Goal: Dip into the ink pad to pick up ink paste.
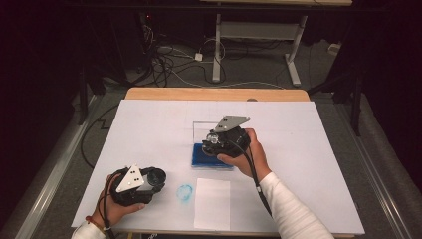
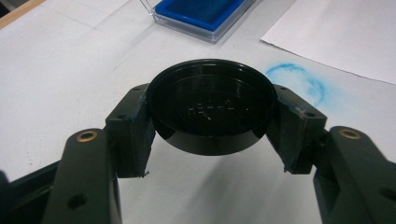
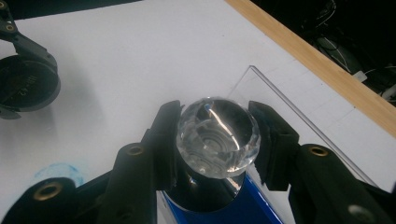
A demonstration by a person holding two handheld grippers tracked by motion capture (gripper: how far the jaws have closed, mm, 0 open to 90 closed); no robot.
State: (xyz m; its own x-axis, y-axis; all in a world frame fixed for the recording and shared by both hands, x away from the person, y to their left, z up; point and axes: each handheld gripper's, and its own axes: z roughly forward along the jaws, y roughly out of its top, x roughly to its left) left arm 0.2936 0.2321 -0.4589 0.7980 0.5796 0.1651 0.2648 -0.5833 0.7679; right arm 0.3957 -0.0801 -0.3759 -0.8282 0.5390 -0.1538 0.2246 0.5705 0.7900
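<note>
Your left hand-held gripper [image 2: 211, 140] is clamped on a round black plastic cap [image 2: 211, 106], pads pressing its rim on both sides; the left gripper view shows raised lettering inside the cap, too faint to read. That view also shows a smudged blue ink ring [image 2: 296, 81] on the white surface [image 2: 56, 70] just beyond the cap, beside a white paper sheet [image 2: 345, 32]. Your right hand-held gripper [image 3: 215, 140] is clamped on a faceted clear crystal-like knob [image 3: 217, 136] atop a dark round stamp body, held over the blue ink pad in its clear open-lidded case [image 3: 261, 210]. The high view places the left hand-held gripper [image 1: 154, 178] at the near left of the surface, the right hand-held gripper [image 1: 213, 142] mid-surface over the pad case [image 1: 211, 158], well apart. The right gripper view catches the cap [image 3: 25, 88] far left with unreadable marks.
</note>
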